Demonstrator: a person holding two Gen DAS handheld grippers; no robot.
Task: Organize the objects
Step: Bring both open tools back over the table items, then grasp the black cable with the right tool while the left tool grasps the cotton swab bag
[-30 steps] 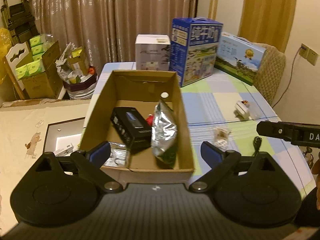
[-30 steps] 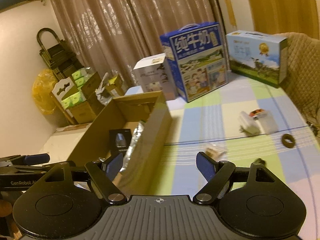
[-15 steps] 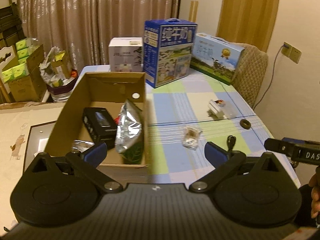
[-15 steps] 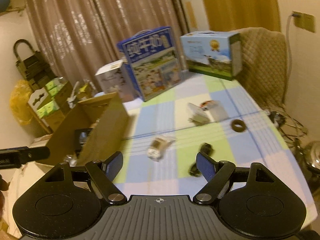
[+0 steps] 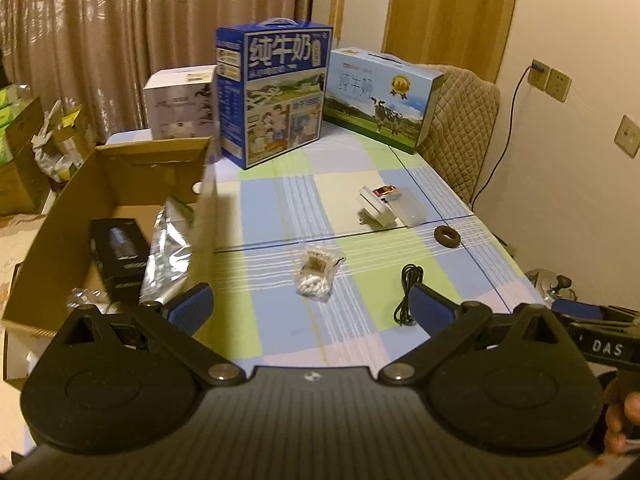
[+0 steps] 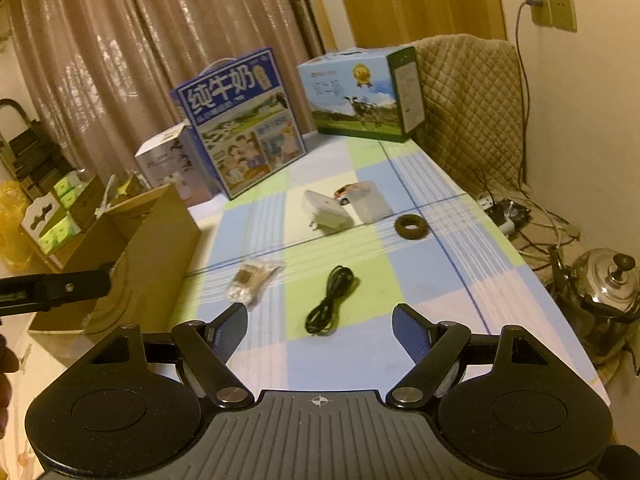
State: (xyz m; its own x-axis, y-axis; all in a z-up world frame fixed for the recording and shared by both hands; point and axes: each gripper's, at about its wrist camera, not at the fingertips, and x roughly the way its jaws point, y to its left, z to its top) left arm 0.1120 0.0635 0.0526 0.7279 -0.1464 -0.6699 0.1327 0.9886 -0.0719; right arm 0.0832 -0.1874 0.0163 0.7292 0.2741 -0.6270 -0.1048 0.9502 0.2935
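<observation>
Both views have been swung from the open brown cardboard box (image 5: 120, 184) toward loose items. Nothing is held: left gripper (image 5: 308, 306) and right gripper (image 6: 318, 326) are spread wide, the left's jaws just opened. Ahead lies a coiled black cable (image 6: 330, 300); beyond-left, a clear pellet packet (image 5: 318, 272). Loose loops could be snagged or dropped.
</observation>
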